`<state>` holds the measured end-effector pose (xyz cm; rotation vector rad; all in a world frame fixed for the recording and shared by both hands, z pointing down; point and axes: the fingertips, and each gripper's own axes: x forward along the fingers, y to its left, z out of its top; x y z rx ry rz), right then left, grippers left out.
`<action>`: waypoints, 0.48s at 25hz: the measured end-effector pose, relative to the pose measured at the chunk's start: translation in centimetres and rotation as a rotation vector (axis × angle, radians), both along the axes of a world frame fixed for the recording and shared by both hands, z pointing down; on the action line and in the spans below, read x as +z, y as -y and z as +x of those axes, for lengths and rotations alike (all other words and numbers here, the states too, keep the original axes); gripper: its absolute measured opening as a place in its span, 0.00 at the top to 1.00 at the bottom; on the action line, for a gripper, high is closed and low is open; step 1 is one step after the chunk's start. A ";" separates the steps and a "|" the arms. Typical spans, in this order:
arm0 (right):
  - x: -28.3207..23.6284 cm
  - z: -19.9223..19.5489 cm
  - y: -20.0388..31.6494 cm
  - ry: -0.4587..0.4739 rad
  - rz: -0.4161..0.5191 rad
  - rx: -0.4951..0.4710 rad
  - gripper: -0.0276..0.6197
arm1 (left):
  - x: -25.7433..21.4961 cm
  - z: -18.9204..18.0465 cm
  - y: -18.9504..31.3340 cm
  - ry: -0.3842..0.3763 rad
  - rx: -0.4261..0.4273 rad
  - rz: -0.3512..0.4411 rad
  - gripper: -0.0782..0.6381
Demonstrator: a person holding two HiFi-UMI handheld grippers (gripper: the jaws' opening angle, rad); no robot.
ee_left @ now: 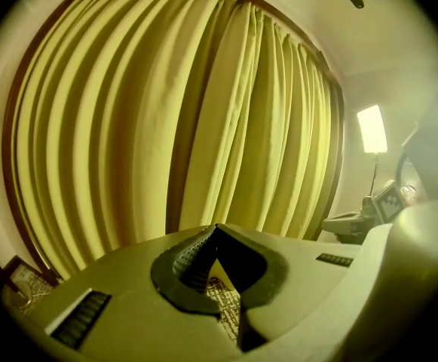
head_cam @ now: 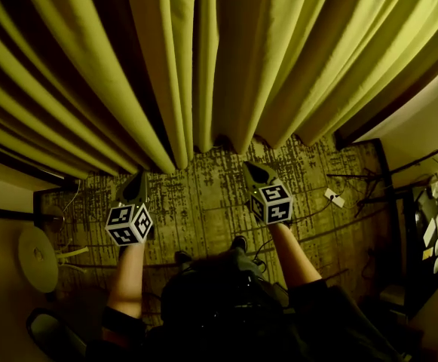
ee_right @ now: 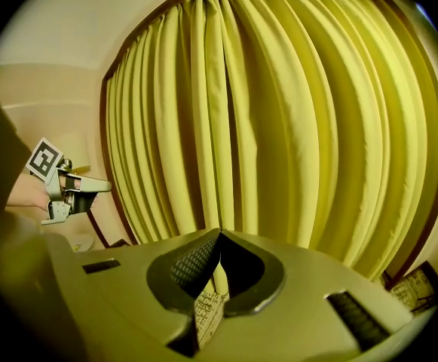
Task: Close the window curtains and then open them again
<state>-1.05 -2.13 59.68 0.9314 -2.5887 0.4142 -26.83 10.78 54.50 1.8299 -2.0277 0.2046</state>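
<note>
Left gripper (ee_left: 217, 231) view only: lamp (ee_left: 372, 129)

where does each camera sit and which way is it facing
Head view: on the person's head, steeply down at the curtains and rug; both forearms, left gripper and right gripper show.
Left gripper view: on the left gripper, facing the curtains over its shut jaws; right gripper at far right.
Right gripper view: on the right gripper, facing the curtains over its shut jaws; left gripper at left.
Shared: all three see the curtains.
</note>
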 end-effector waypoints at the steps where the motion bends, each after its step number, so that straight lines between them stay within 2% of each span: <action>1: 0.0 -0.2 -0.7 -0.002 0.000 0.001 0.95 | 0.2 -0.3 -0.5 -0.003 0.002 0.000 0.89; 12: -1.5 -0.4 -3.9 -0.010 0.038 0.012 0.95 | -0.7 -0.5 -4.2 -0.014 0.010 0.033 0.89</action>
